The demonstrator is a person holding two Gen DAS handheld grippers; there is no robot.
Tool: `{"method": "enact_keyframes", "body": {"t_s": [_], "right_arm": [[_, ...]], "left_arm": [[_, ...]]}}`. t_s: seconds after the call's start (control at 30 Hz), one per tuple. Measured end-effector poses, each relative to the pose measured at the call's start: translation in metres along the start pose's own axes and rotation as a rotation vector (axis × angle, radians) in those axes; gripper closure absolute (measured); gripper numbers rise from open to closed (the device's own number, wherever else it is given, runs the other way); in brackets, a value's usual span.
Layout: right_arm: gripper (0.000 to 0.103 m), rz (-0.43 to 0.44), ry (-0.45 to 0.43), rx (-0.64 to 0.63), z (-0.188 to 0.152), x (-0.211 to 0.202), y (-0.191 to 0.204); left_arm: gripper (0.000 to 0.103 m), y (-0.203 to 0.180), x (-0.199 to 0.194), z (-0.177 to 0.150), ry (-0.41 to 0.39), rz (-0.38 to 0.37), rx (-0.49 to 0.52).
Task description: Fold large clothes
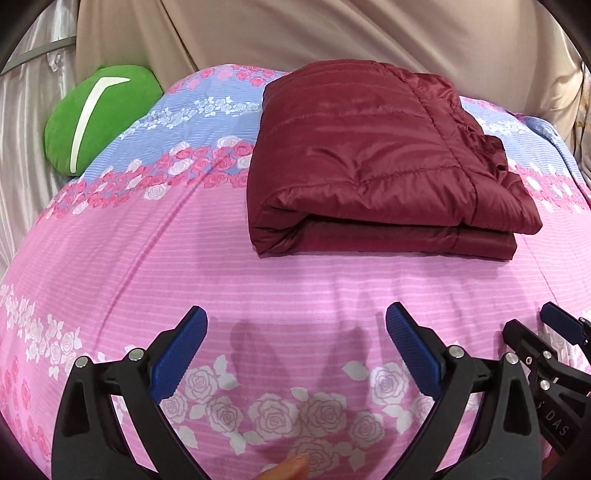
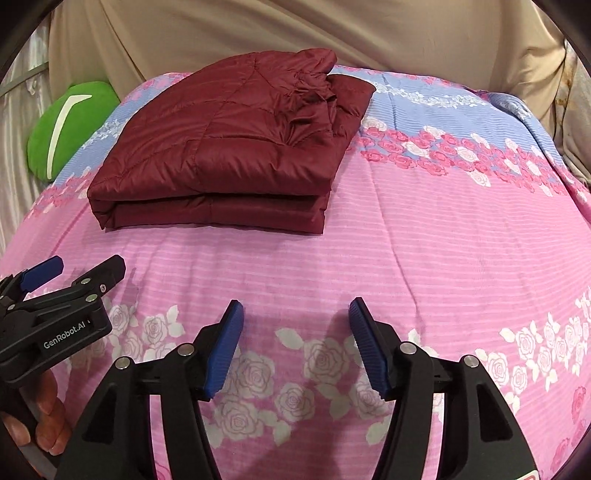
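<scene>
— Low in the left wrist view, what do you see of the grippers?

— Across the bottom of that frame the left hand-held gripper [image 1: 295, 325] points forward over the bed with its two blue ribbed pads spread wide and nothing between them. At the lower right edge, part of the right hand-held gripper [image 1: 546, 332] shows, beside it and just above the cover.

— And from the other camera?

— At the bottom centre of the right wrist view the right hand-held gripper [image 2: 295, 317] is also held wide, empty, hovering over the pink cover. At the lower left the left hand-held gripper [image 2: 74, 273] comes in from the side; its body is black with "GenRobot.AI" printed on it, and the fingers [image 2: 48, 417] of the person's hand wrap the handle below it. Both cast soft shadows on the fabric beneath.

— What do they hover over?

— A bed with a pink and pale blue bedspread printed with white and pink roses [image 1: 184, 258], lightly creased. Behind it, across the top of both frames, hangs a beige draped cloth [image 1: 332, 33]. At the upper left sits a bright green plush cushion with a white curved stripe [image 1: 99, 114], against a silvery curtain.

— Where is the garment?

— The dark maroon quilted puffer jacket [image 1: 369, 158] lies folded into a thick rectangle on the bedspread, upper centre-right in the left wrist view and upper centre-left in the right wrist view [image 2: 221, 147], well apart from both grippers. Its folded edge faces the cameras; its right side is bunched.
</scene>
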State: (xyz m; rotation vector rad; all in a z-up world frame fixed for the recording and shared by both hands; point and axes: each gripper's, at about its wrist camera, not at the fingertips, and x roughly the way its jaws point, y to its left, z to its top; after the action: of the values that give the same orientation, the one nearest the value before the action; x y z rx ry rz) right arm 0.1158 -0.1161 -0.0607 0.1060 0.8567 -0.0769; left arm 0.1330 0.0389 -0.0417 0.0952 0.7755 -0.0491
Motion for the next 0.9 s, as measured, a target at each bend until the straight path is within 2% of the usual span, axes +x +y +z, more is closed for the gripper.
{"method": "enact_keyframes", "body": {"t_s": [0.1,0.2,0.27,0.4,0.47,0.5,0.57,0.63,0.7,0.77,0.8,0.87,0.9], "right_arm": [[0.043,-0.001,0.0,-0.002,0.0,0.0,0.001],[0.043,0.02,-0.021,0.034,0.004,-0.005,-0.008],[0.043,0.062,-0.035,0.072,0.018,-0.012,-0.02],[0.043,0.187,0.004,0.152,0.054,0.003,-0.046],[0.046,0.231,0.03,0.188,0.068,0.019,-0.053],[0.049,0.248,0.038,0.201,0.073,0.026,-0.053],[0.056,0.288,0.058,0.201,0.084,0.04,-0.049],[0.094,0.32,0.072,0.196,0.091,0.051,-0.044],[0.097,0.287,0.026,0.192,0.099,0.046,-0.04],[0.098,0.229,-0.025,0.155,0.1,0.039,-0.038],[0.098,0.191,-0.01,0.137,0.096,0.047,-0.037],[0.099,0.188,0.056,0.123,0.086,0.068,-0.034],[0.099,0.181,0.031,0.109,0.082,0.069,-0.032]], "left_arm": [[0.008,0.001,-0.001,0.0,-0.001,0.0,-0.002],[0.008,0.009,-0.007,0.003,-0.036,-0.013,-0.026],[0.008,0.017,-0.011,0.012,-0.061,-0.011,-0.02],[0.008,0.026,0.01,0.029,-0.013,0.004,0.049],[0.019,0.029,0.022,0.033,0.0,0.034,0.077],[0.03,0.031,0.028,0.036,0.01,0.039,0.089],[0.034,0.035,0.035,0.041,0.027,0.022,0.077],[0.04,0.041,0.042,0.046,0.035,-0.002,0.048],[0.046,0.043,0.046,0.05,0.046,-0.029,0.024],[0.047,0.042,0.051,0.05,0.046,-0.022,0.025],[0.046,0.041,0.053,0.05,0.049,-0.02,0.026],[0.046,0.041,0.058,0.048,0.047,-0.014,0.013],[0.046,0.04,0.057,0.048,0.044,-0.009,0.013]]}}
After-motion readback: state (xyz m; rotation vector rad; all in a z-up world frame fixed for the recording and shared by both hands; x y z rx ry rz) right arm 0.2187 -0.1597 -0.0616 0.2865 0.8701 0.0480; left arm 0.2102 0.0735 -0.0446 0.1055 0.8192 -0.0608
